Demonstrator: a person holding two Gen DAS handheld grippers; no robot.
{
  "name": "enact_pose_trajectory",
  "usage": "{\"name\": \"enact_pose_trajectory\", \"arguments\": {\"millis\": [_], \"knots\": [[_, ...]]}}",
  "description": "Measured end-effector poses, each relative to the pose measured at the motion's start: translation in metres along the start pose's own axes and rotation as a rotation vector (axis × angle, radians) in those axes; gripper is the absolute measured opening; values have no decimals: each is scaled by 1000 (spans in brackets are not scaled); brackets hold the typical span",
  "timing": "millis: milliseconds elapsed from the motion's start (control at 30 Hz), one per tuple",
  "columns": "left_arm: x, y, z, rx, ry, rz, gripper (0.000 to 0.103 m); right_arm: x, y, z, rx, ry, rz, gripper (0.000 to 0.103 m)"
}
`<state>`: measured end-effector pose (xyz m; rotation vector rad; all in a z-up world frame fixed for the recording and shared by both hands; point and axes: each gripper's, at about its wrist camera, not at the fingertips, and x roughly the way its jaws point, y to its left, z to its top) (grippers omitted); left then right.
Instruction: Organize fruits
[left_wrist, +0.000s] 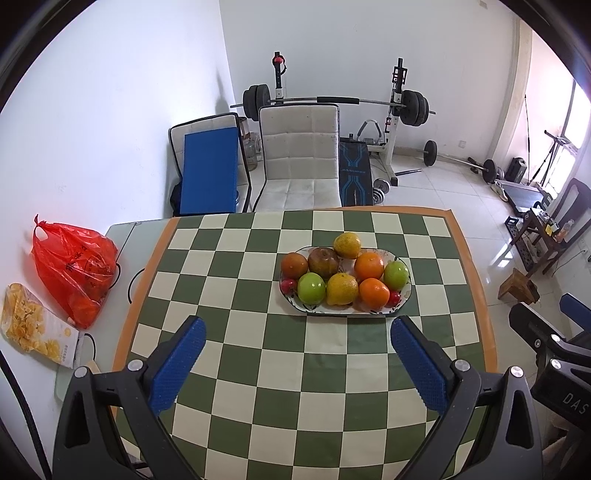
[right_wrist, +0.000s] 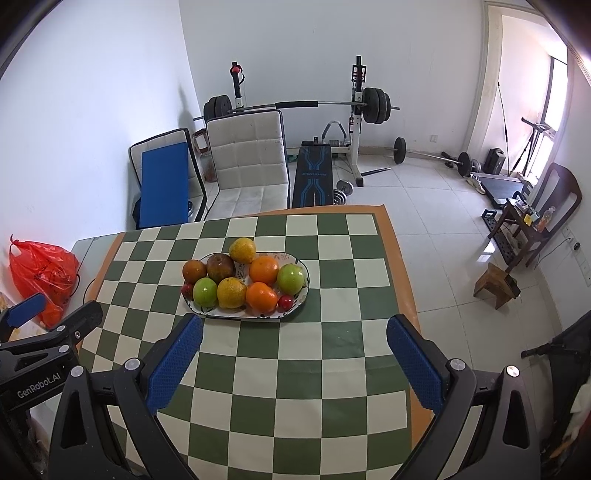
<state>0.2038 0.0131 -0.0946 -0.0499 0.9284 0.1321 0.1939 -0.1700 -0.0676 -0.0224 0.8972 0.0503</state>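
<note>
Green, orange, yellow fruits (left_wrist: 343, 278) all gathered on plate (left_wrist: 404, 295) — looks organized; left gripper (left_wrist: 297, 363), right gripper (right_wrist: 295, 360) near, jaws wide, empty.

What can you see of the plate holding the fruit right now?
The plate is an oval, shallow white dish, ceramic by its look, with small dark leaf-like markings on its rim. It lies flat on the green-and-cream checkered mat, toward the far half of the table. Fruit covers nearly all of it: green, orange, yellow, dark reddish-brown pieces and small red ones at each end. Neither tool touches it; both are open, short of its near edge.
</note>
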Motion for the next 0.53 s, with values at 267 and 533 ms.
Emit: {"name": "enact_pose_trajectory", "arguments": {"millis": [267, 533], "knots": [[0, 0, -1, -3, 1, 1, 102, -8, -1, 2, 5, -5, 7, 102], [-4, -2, -7, -9, -15, -7, 102, -11, -2, 4, 9, -4, 12, 102]]}}
